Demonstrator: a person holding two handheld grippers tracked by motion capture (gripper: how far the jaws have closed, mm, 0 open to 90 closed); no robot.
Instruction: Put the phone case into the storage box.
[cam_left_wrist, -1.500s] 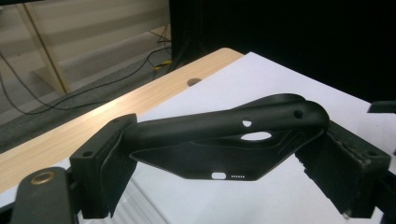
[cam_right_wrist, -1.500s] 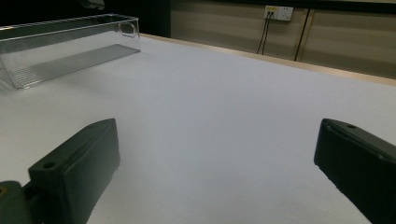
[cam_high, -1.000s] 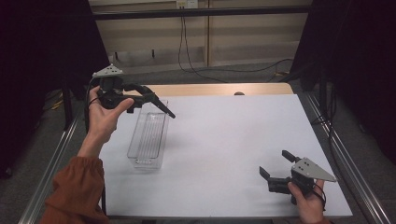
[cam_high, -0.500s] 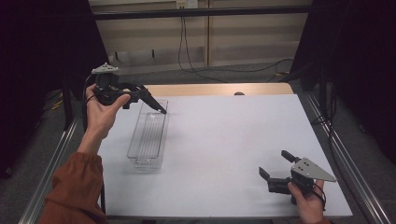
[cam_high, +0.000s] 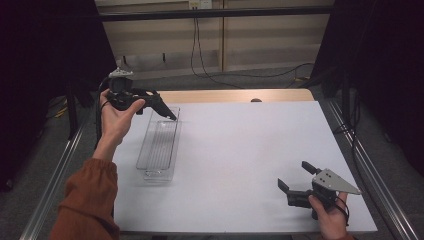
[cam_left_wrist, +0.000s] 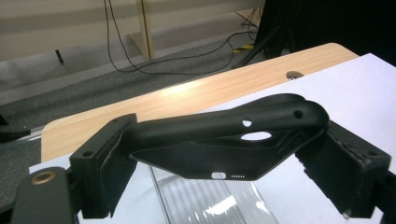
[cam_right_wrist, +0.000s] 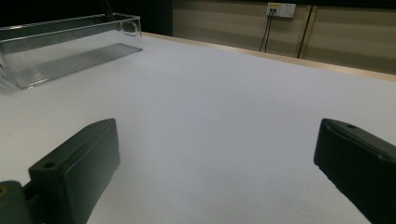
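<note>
While the right gripper idles with jaws spread, the black phone case, pinched between the left gripper's jaws, has been lifted clear above the clear tray.

text: none legible | phone case: small embossed mark, too small to read

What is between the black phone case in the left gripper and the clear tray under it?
Nothing visible. The left gripper holds the black phone case above the far end of the clear tray, which looks empty.

Left tongs carried black case toward clear tray's far end.
</note>
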